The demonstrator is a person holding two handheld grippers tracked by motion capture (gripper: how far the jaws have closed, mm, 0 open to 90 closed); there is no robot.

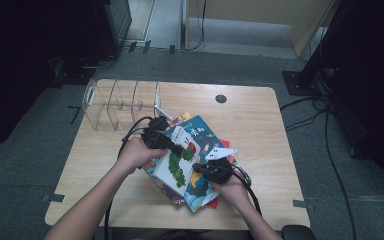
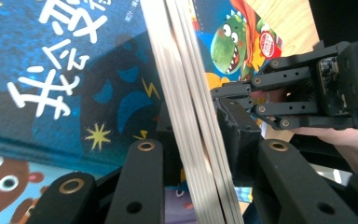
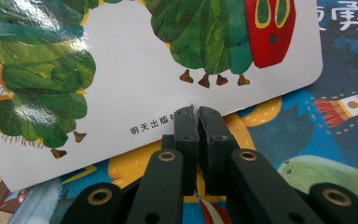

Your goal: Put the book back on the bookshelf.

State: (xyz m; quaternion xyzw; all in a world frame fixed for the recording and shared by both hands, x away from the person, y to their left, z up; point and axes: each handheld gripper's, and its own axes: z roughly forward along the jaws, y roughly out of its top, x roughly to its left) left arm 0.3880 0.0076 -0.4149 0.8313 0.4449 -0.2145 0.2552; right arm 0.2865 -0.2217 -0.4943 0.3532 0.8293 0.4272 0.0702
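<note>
- The caterpillar book (image 1: pixel 177 160) lies on top of a loose pile of picture books (image 1: pixel 205 192) near the middle of the desk (image 1: pixel 260 125), its white cover tilted up off the pile at the end nearer the left hand.
- The left claw (image 1: pixel 172 145) grips that book at its upper left edge. In the left gripper view the book's stacked page edges (image 2: pixel 191 116) run straight up between the two black jaws, which press on them from both sides, so this claw is grasping the book.
- The right claw (image 1: pixel 207 170) sits at the book's lower right edge. In the right gripper view its jaws (image 3: pixel 198 126) are clenched together with nothing between them, their tips touching the white cover's border just under the printed line of characters.
- The book's long axis runs from upper left to lower right in the high view, from one claw to the other; the left hand is at the lifted end, the right hand at the low end.
- A clear plastic rack (image 1: pixel 120 102) with upright dividers stands at the desk's far left corner, beyond the left hand and apart from the pile.
- I judge the coming move to turn on that line: the rack lies up and left of the held book, on the left hand's side, so the left claw would carry it while the right claw merely steadies the lower edge.
</note>
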